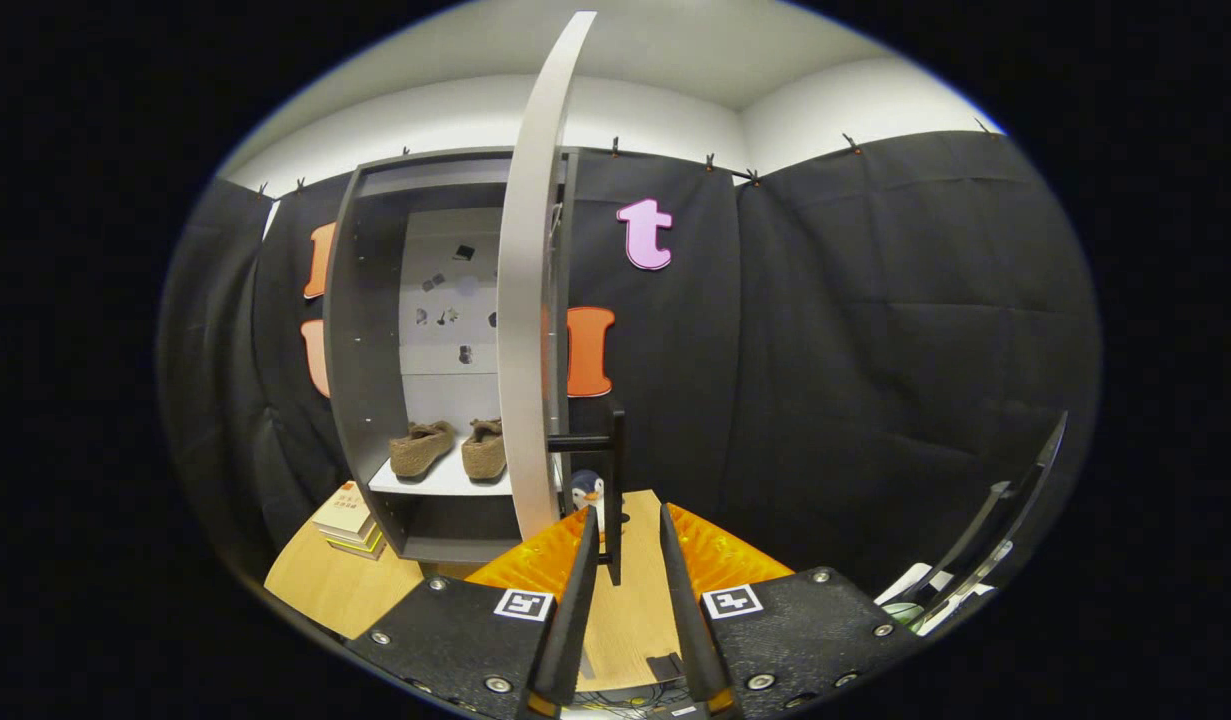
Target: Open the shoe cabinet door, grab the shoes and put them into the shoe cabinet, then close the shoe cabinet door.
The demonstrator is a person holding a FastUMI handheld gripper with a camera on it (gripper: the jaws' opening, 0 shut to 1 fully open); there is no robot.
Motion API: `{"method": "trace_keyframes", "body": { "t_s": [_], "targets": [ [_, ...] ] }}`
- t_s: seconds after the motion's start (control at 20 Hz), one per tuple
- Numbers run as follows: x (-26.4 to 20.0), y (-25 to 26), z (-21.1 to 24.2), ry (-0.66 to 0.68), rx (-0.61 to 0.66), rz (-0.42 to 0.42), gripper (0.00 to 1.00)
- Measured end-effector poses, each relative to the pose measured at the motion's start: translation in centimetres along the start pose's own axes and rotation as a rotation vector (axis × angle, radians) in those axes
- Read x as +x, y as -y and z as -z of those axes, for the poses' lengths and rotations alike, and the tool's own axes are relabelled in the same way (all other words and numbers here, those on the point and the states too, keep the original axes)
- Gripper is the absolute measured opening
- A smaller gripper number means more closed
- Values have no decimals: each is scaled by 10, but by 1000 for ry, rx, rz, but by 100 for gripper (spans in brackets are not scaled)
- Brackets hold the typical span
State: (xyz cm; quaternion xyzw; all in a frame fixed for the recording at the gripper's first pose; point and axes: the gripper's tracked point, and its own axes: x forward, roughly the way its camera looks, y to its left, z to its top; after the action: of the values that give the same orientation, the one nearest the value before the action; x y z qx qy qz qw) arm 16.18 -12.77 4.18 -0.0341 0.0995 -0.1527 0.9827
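Wooden table (325,585) bearing shoe cabinet (360,330), stacked books (350,520), shoes (450,448) on its white shelf (425,480)

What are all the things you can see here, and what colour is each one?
tall dark grey shoe cabinet: one, grey, on the table, open
pale grey cabinet door: one, swung open towards the gripper
black bar door handle: one, black, between the fingers
brown fuzzy shoes: two, brown, on the white shelf
stack of books: one stack, cream and yellow, beside the cabinet
small penguin toy: one, blue and white, behind the handle
light wooden table: one, tan
gripper: one, fingers apart around the handle
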Motion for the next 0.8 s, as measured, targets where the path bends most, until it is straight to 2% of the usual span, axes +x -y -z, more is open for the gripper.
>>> {"method": "trace_keyframes", "body": {
  "t_s": [0.3,0.55,0.8],
  "targets": [
    [-5,-31,-1,31,15,-123,41],
    [-5,-67,0,45,41,-257,41],
    [-1,-99,-3,61,43,-345,41]
  ]
}}
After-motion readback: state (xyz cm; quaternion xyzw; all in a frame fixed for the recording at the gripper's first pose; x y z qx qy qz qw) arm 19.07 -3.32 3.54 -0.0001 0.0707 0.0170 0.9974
